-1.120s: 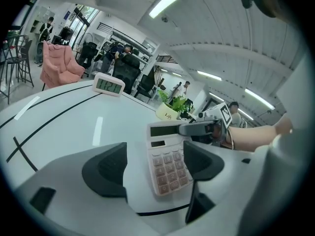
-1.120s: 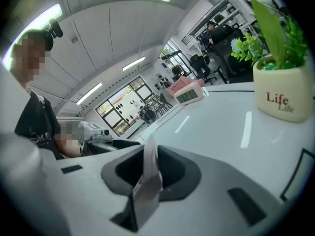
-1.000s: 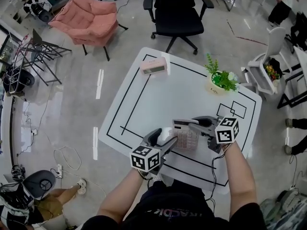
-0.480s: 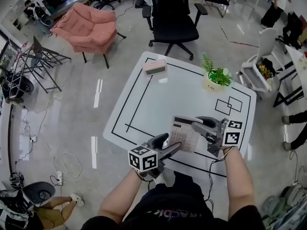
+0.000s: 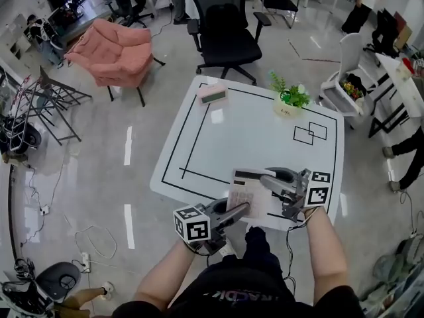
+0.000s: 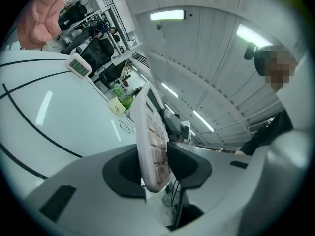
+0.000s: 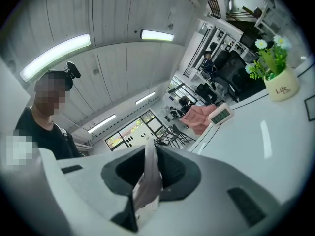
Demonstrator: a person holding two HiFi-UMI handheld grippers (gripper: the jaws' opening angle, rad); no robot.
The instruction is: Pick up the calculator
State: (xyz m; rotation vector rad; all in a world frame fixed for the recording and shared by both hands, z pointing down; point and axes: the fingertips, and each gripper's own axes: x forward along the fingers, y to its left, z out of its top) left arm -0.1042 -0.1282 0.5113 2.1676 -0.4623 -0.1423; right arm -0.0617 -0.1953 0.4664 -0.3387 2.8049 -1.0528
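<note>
The white table (image 5: 245, 138) fills the middle of the head view. The calculator (image 5: 246, 194) is at lower centre, lifted above the table's near edge. It looks light, thin and stiff, a plastic slab with raised keys. Its smooth casing could slip, so the side edges, clear of the display, seem the best hold. The right gripper (image 5: 268, 183) is clamped on its right edge. The left gripper (image 5: 240, 212) has its jaws closing on the left edge. The plant pot (image 7: 281, 88) reads "Life".
</note>
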